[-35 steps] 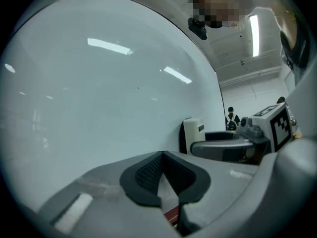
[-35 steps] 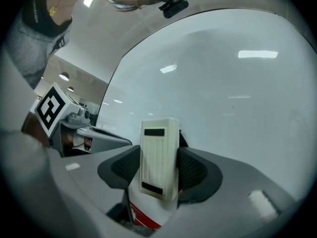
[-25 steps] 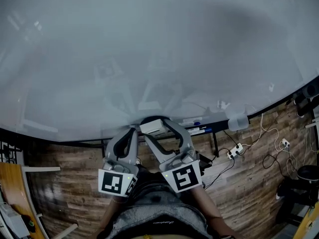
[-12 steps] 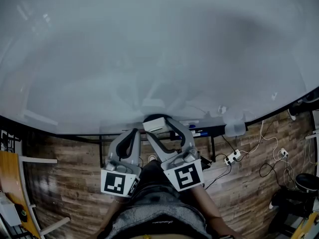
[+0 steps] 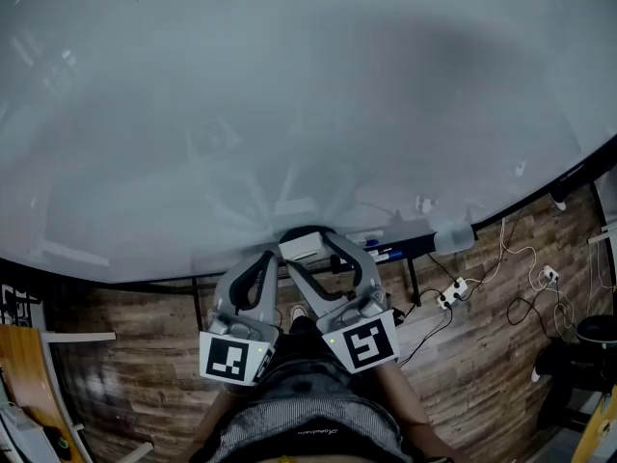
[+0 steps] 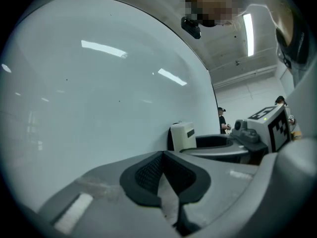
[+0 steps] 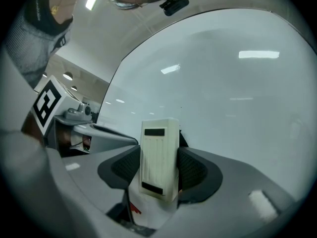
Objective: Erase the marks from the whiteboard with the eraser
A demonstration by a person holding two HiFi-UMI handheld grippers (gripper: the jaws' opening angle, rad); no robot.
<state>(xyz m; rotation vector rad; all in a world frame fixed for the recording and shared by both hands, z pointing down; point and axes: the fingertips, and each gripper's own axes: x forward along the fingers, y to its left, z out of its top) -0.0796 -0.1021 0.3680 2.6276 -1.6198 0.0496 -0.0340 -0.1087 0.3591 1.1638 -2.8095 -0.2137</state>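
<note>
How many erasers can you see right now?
1. The eraser is clamped in the right gripper, near the whiteboard's lower edge. The left gripper is shut, empty. Another could hide on the blurry ledge.

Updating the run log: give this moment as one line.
right hand-held gripper: shut on eraser | left hand-held gripper: shut, empty | eraser: near whiteboard's lower edge

Wood-plank floor (image 5: 125, 374) lay below the right gripper's (image 5: 305, 249) jaws, with a white power strip (image 5: 453, 292) on it off to their right. A pale wooden board (image 5: 23, 374) stood far to their left. A ceiling tube light (image 6: 247, 28) was lit above and right of the left gripper's (image 6: 162, 167) jaws.
</note>
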